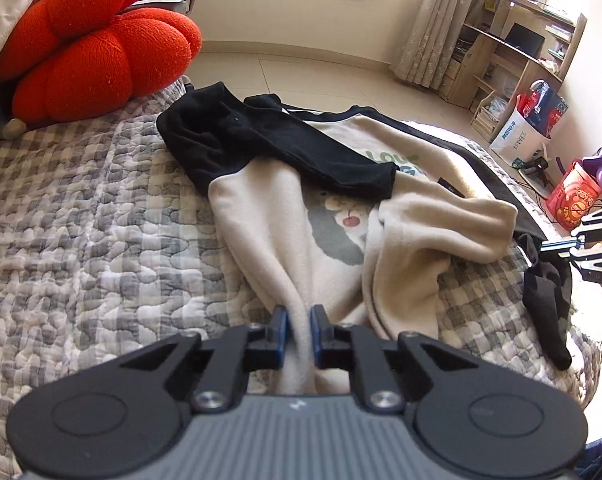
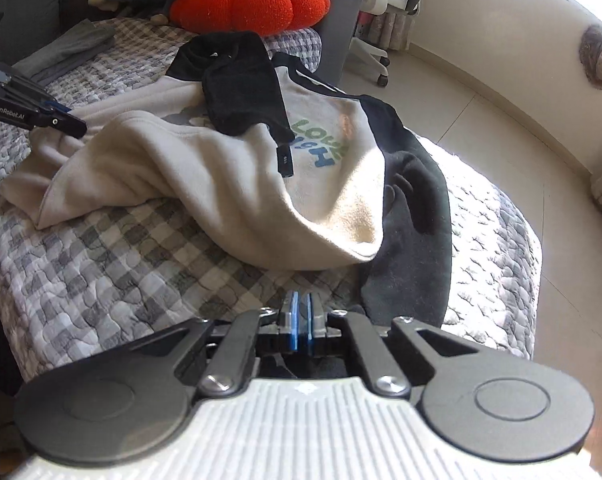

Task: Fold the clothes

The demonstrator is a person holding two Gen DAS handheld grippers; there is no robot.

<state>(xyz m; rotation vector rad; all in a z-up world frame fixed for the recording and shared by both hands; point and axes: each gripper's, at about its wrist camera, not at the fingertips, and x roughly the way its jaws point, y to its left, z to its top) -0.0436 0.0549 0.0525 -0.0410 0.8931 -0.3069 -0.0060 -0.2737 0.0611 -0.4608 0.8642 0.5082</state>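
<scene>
The sweatshirt point(image 1: 261, 200) looked like soft, thick fleece: light, limp, and likely to sag and drag rather than hold a crease. It would probably grip well between pads, being fuzzy, with no risk of breakage. The sensible places to take it were the two hem corners or the shoulder seams, where doubled fabric gives something firm to pinch and both layers come up together.

It lay rumpled on the checked quilt point(image 1: 81, 240) of a bed, with the orange pumpkin cushion point(image 1: 93, 40) beyond its collar end. The body was cream with a printed cartoon and green and blue lettering; the sleeves and collar band were black. One black sleeve point(image 1: 321, 152) was folded across the chest. The other black sleeve point(image 2: 413, 208) trailed off the side away from the cushion, toward the bed's edge. The hem on that side was flipped up into a loose bulge.

The left tool point(image 1: 300, 322) was pinching a gathered ridge of cream fabric at the hem, at the end farthest from the cushion, with cloth plainly bunched between its pads. The right tool point(image 2: 301, 314) had its blue pads pressed together beside the trailing sleeve; dark cloth lay just under the tool, but I could not tell whether any was caught.
</scene>
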